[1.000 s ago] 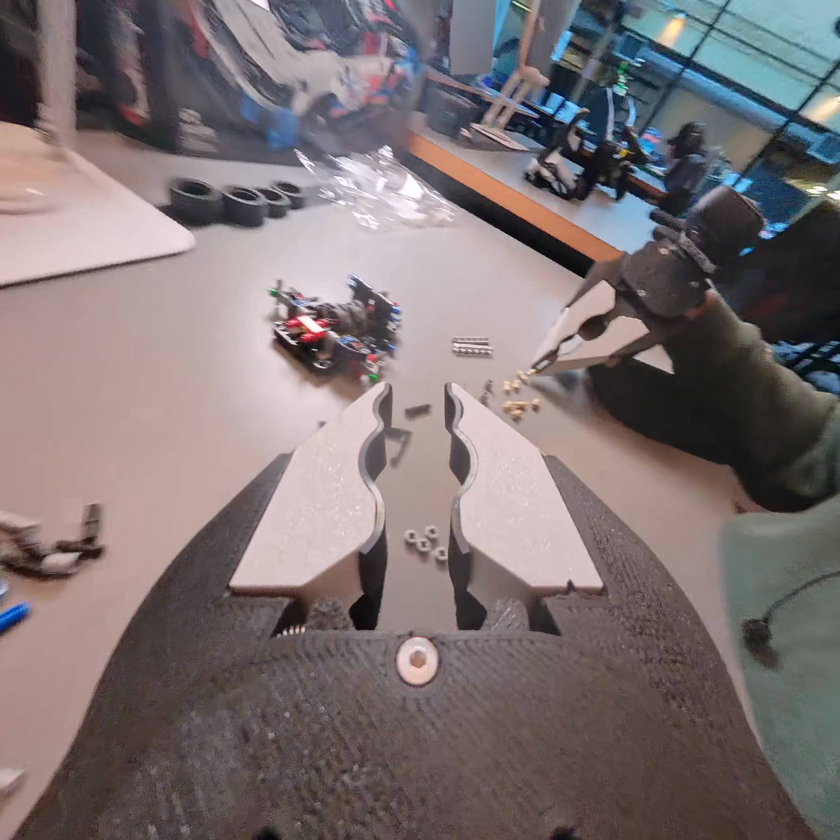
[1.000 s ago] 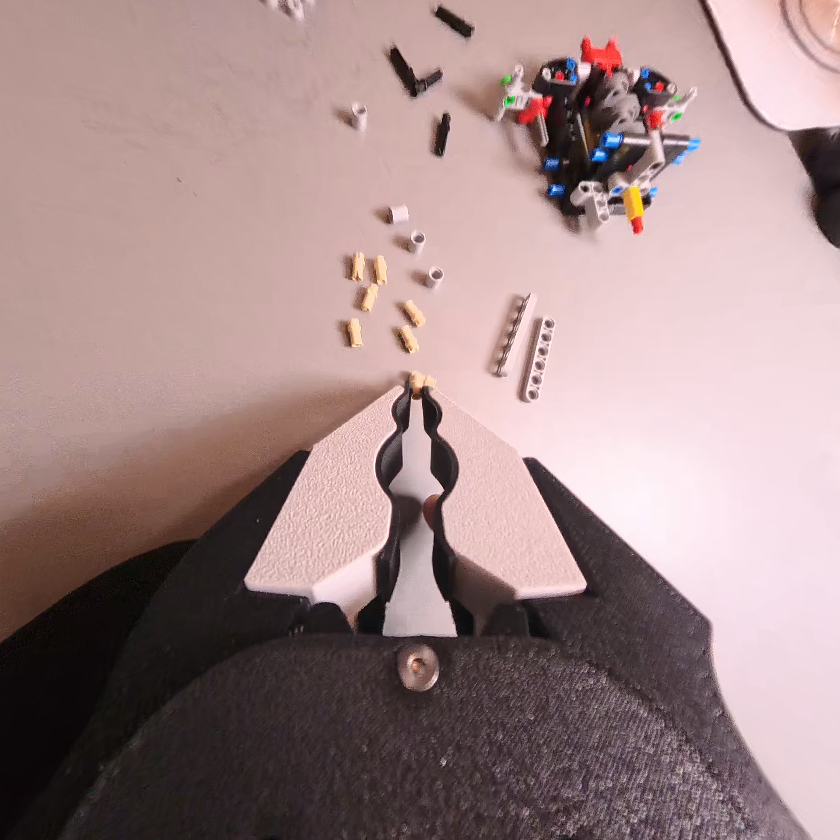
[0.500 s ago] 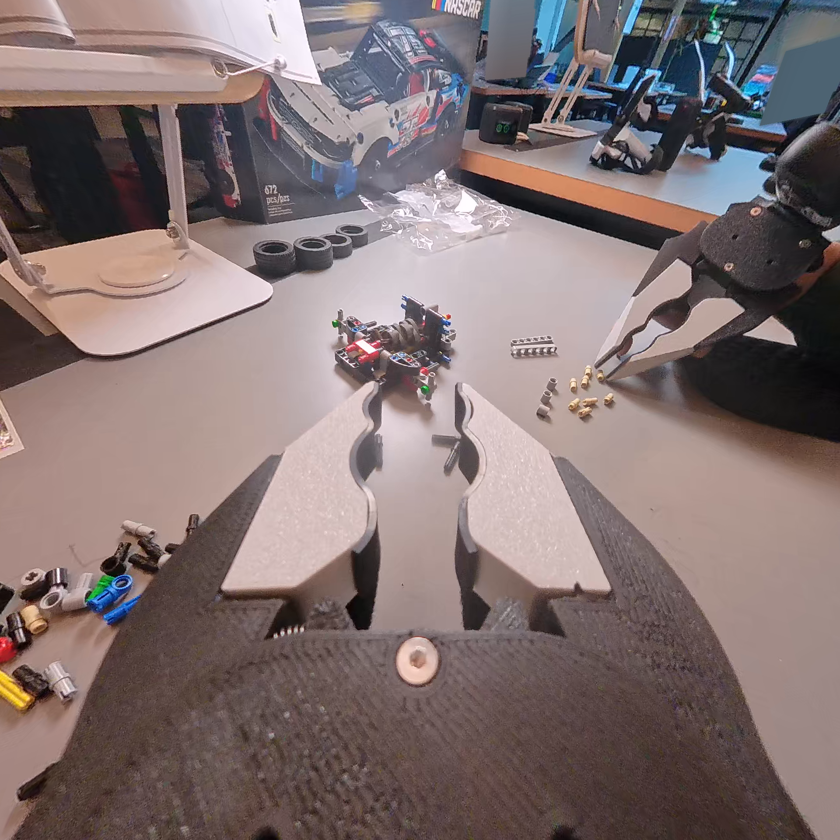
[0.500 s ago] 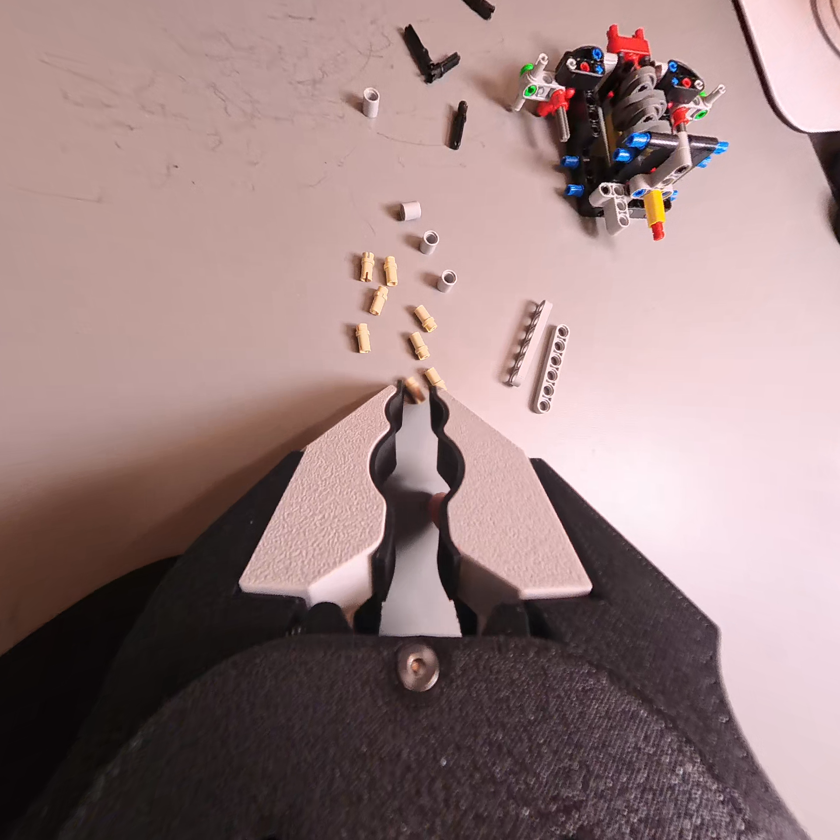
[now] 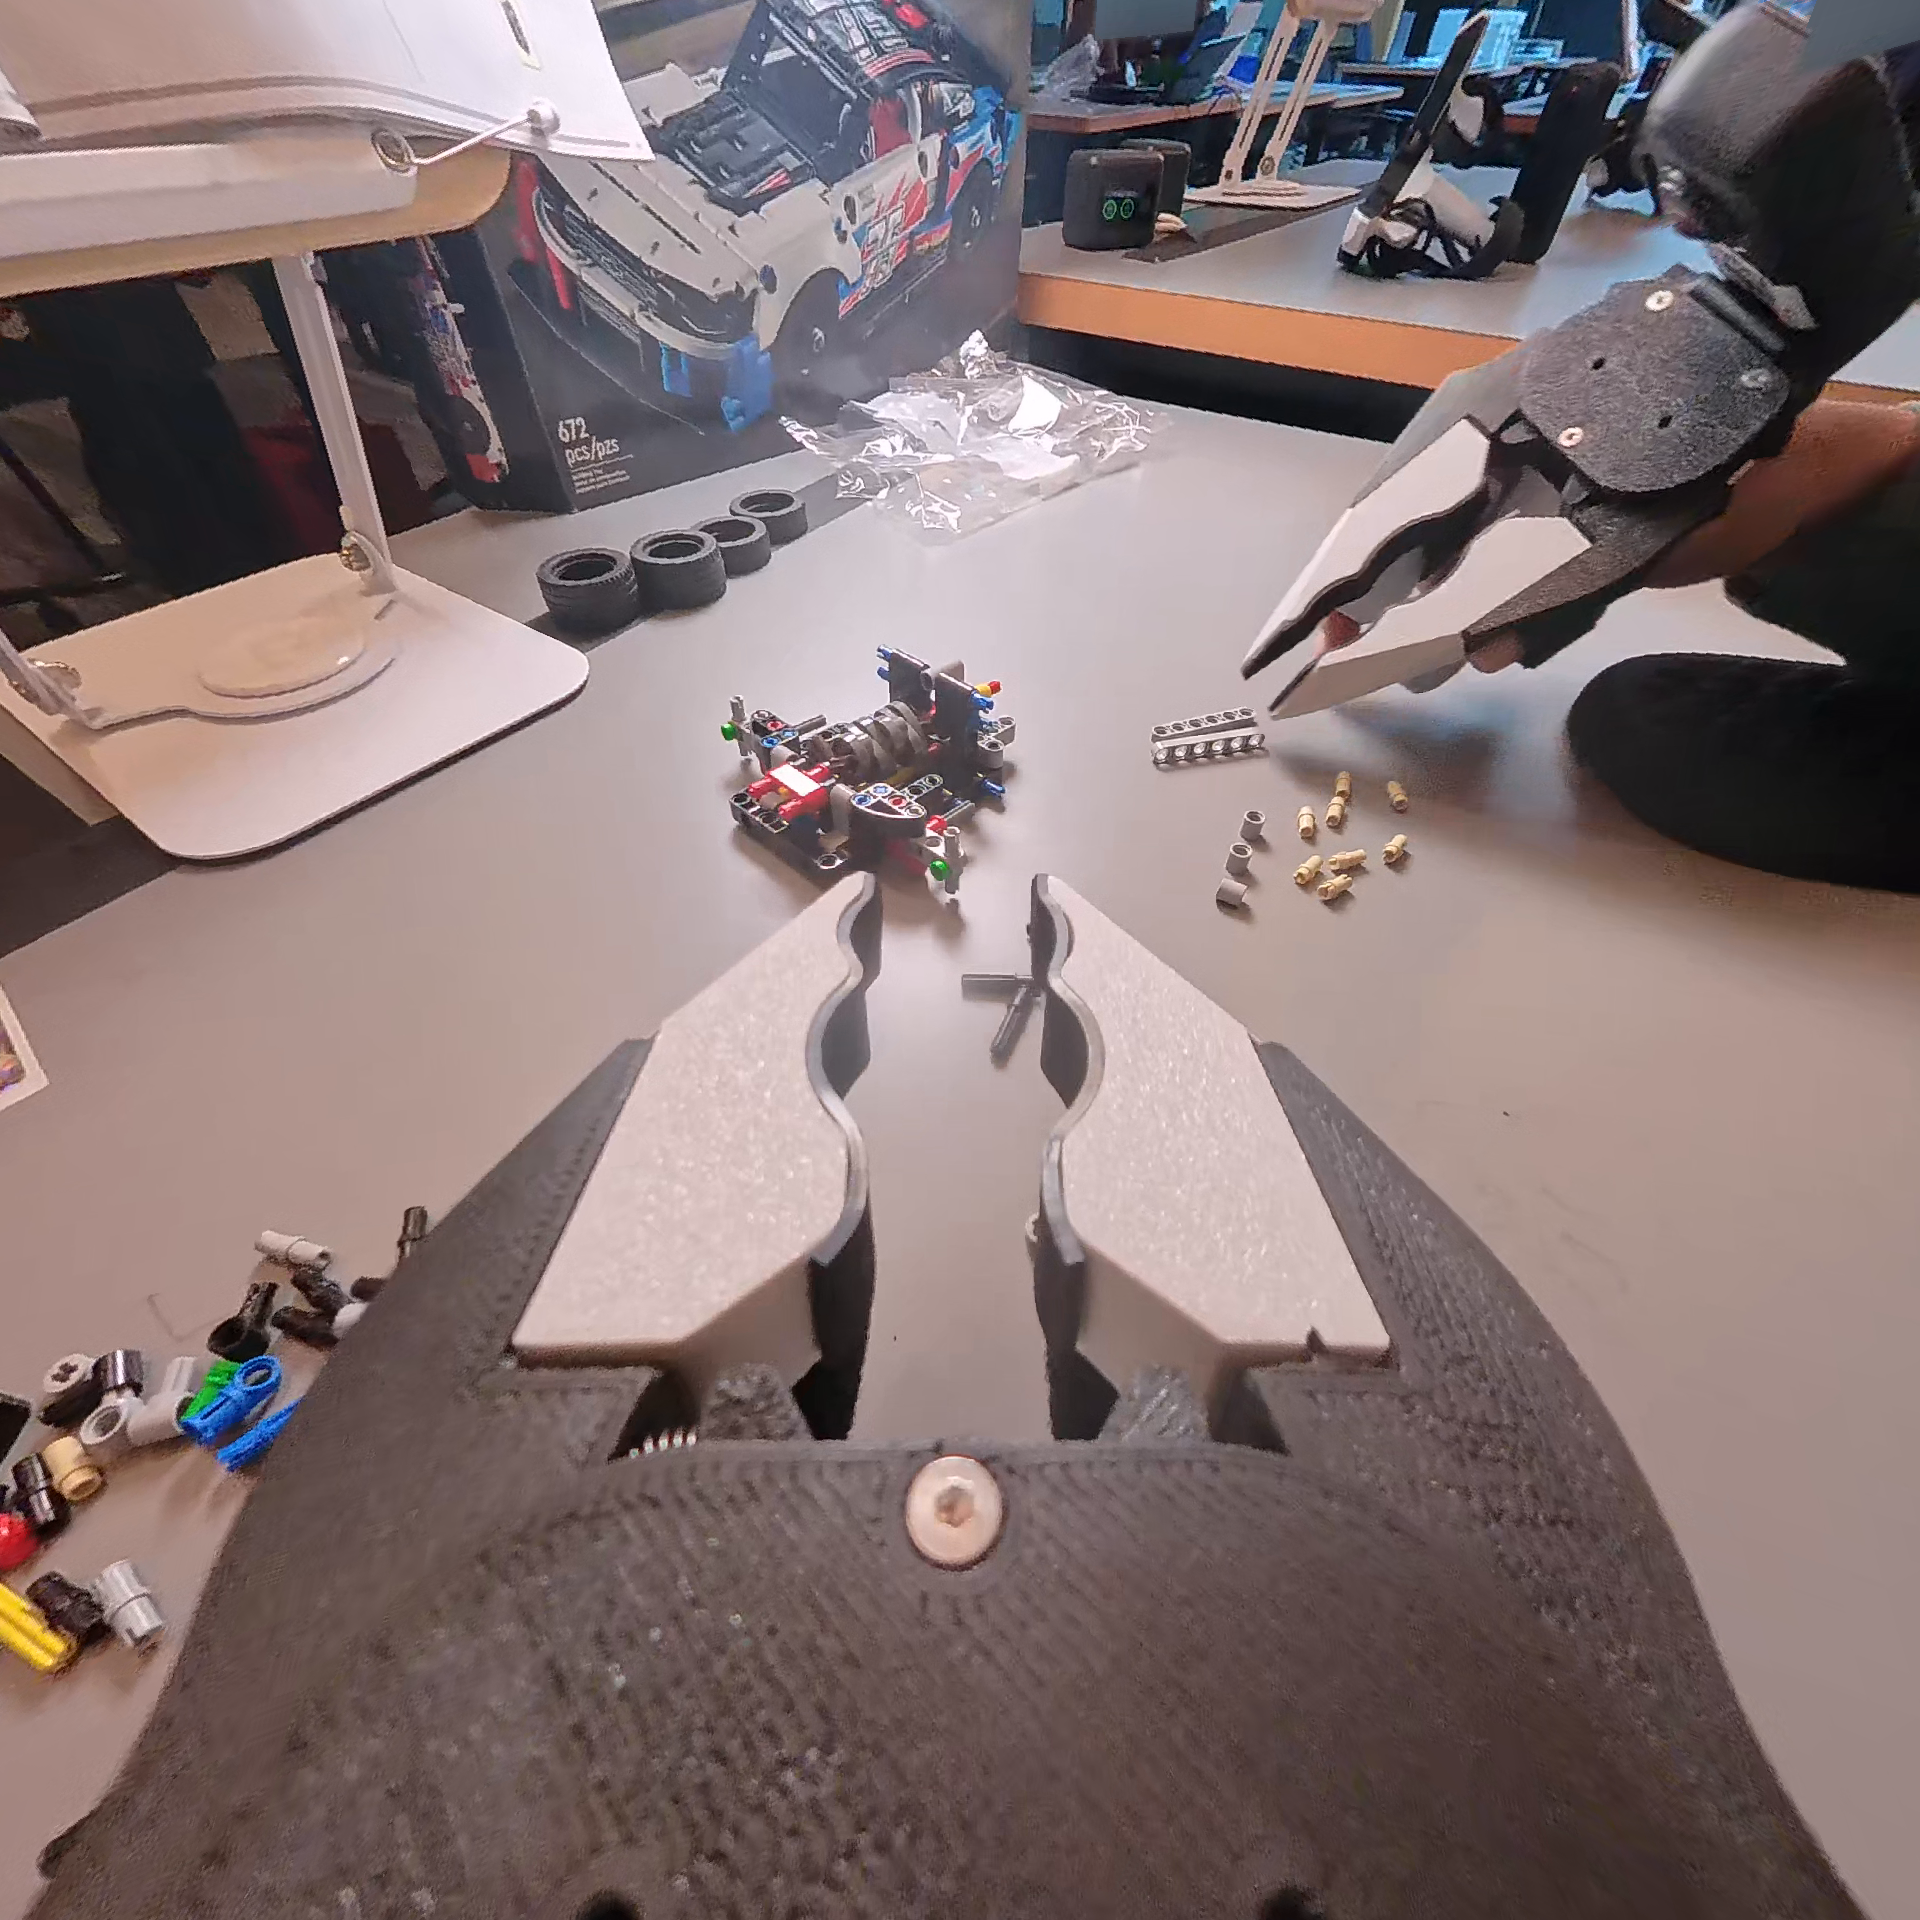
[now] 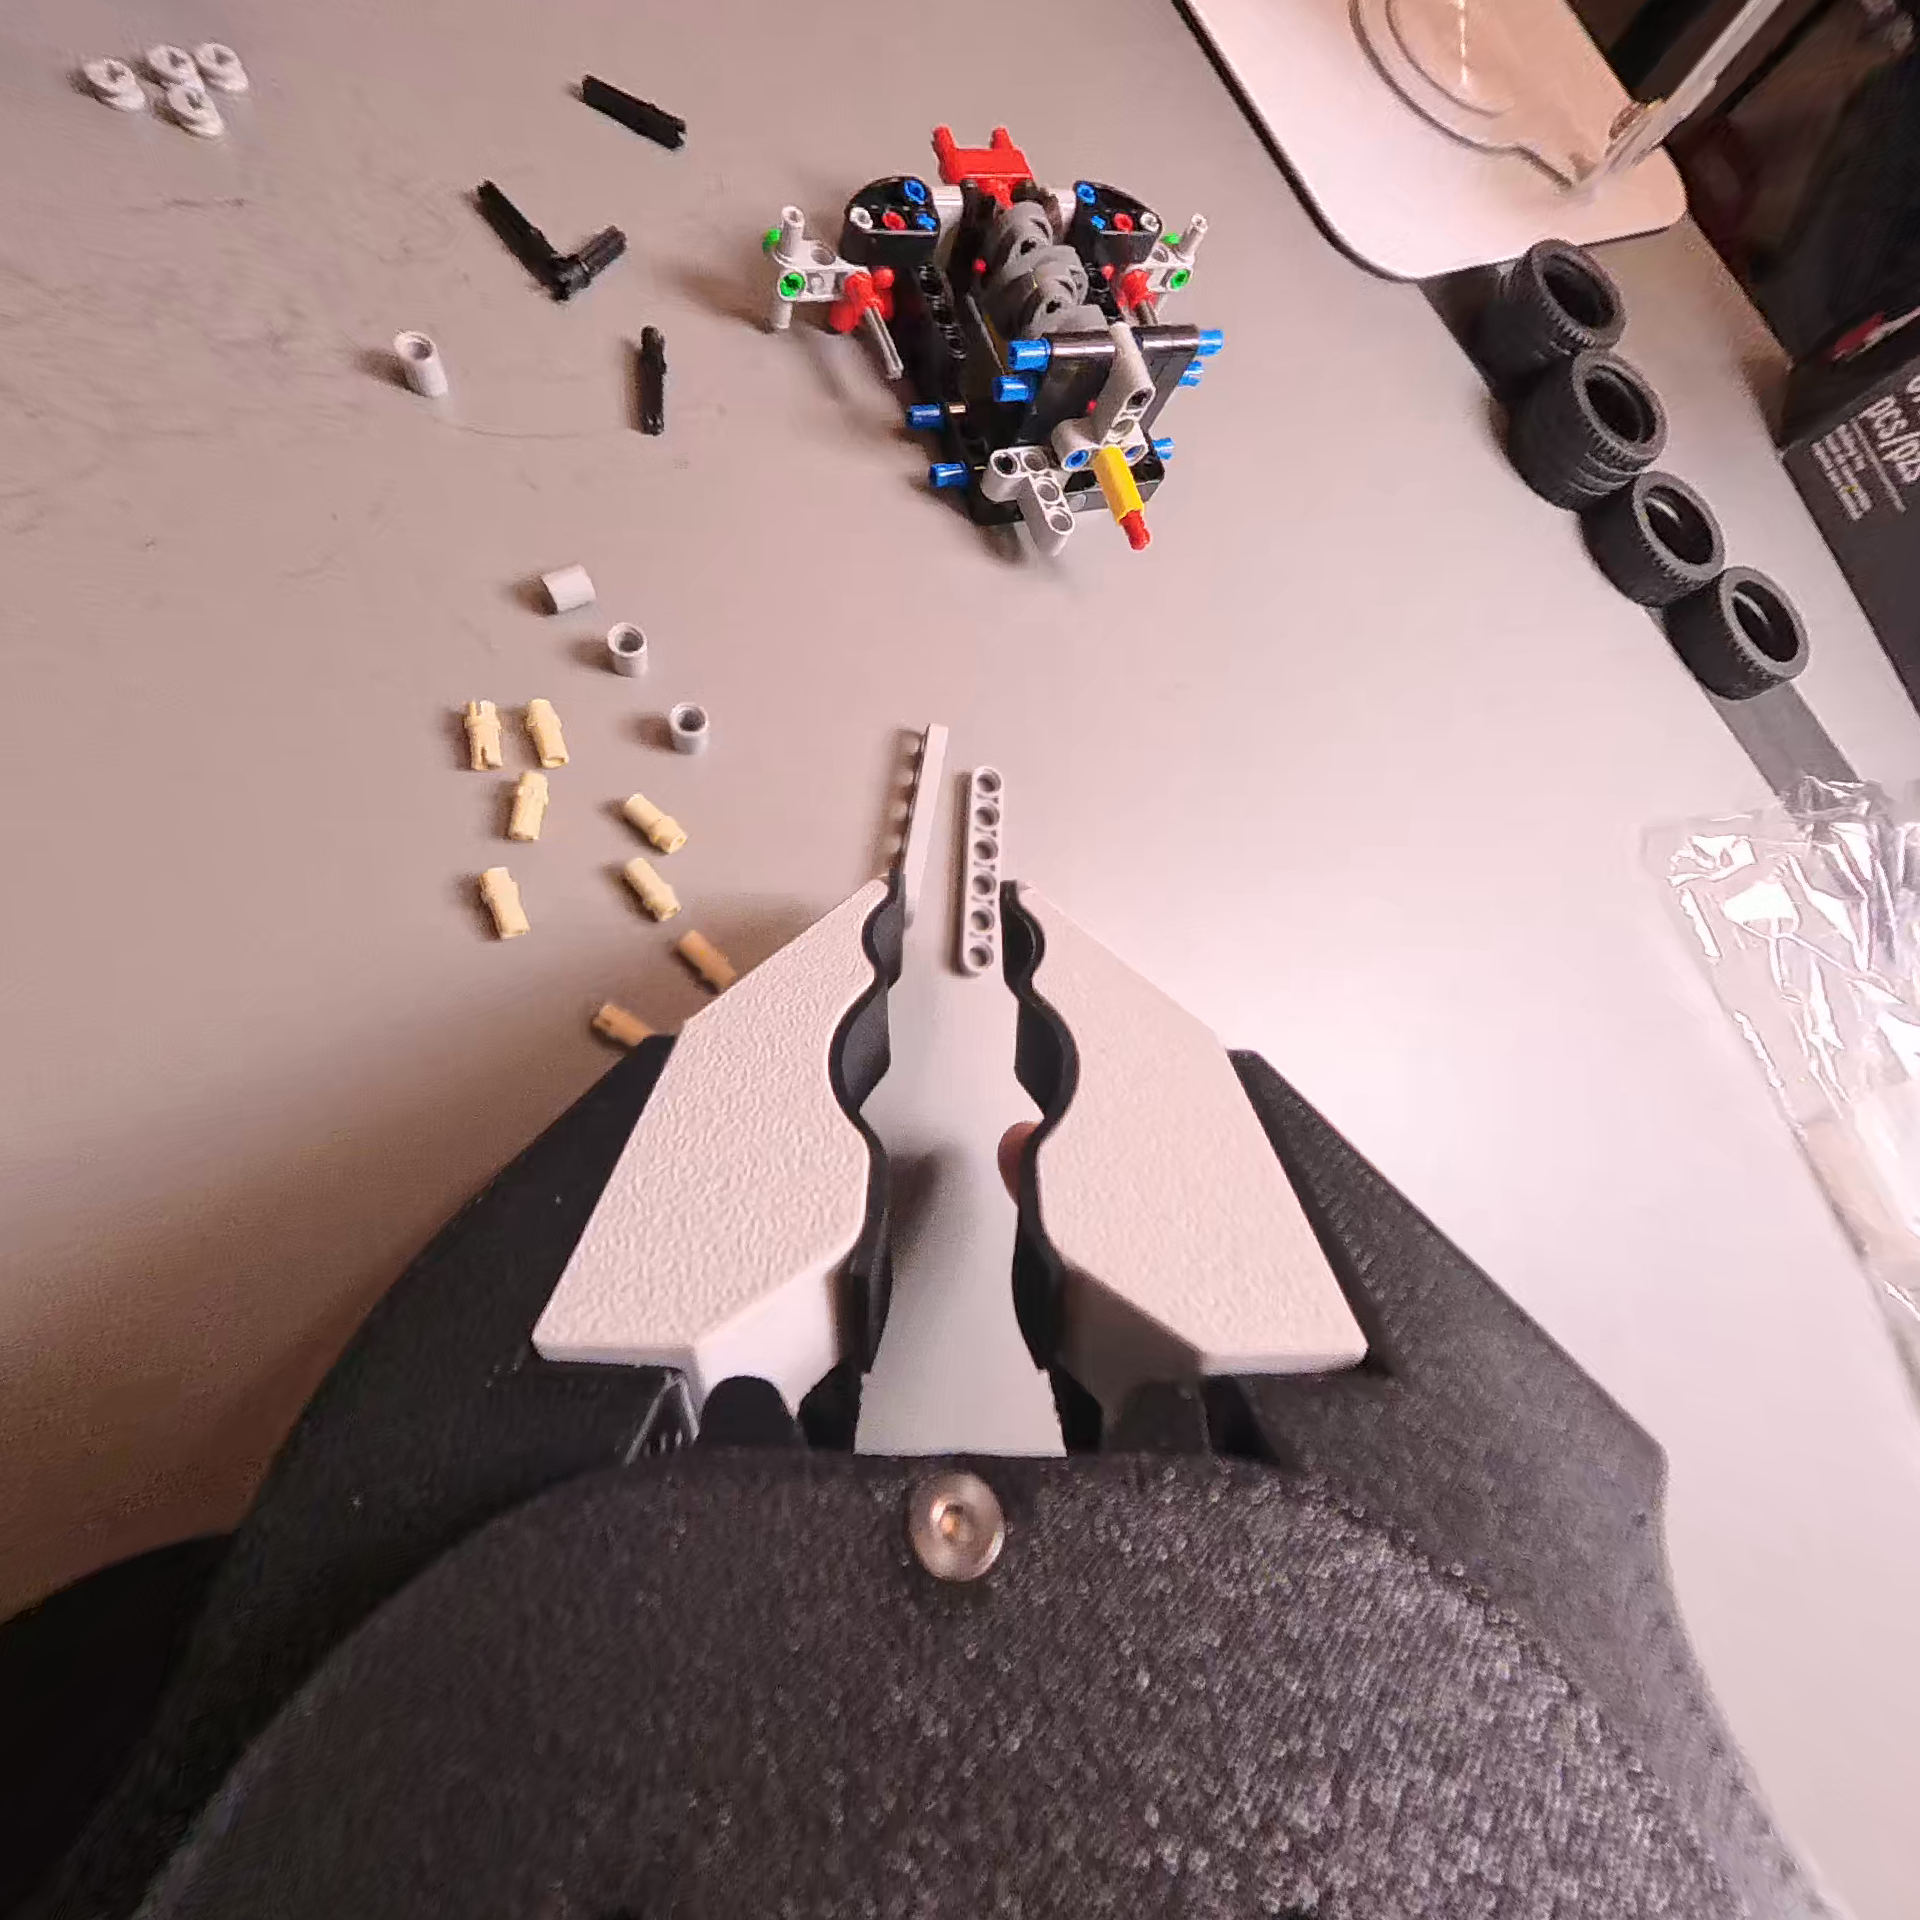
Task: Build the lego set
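Note:
The partly built black chassis (image 5: 862,769) with red, blue and grey parts sits mid-table; it also shows in the right wrist view (image 6: 1018,343). My left gripper (image 5: 954,904) is open and empty, just short of the chassis, with black pins (image 5: 1003,1003) by its right finger. My right gripper (image 6: 954,891) is open and empty, held above two grey beams (image 6: 982,873), one flat and one on edge. It shows raised over them in the left wrist view (image 5: 1262,691). Several tan pins (image 6: 540,810) and grey bushings (image 6: 627,649) lie to its left.
A row of black tyres (image 5: 675,556) and the set's box (image 5: 727,239) stand at the back. A white stand base (image 5: 312,675) is at the back left, a clear plastic bag (image 5: 977,447) behind the chassis. Mixed loose parts (image 5: 104,1455) lie at the near left.
My right gripper has opened wider, risen and moved right from the tan pins to over the grey beams. The left gripper has drawn back and tilted up, still open.

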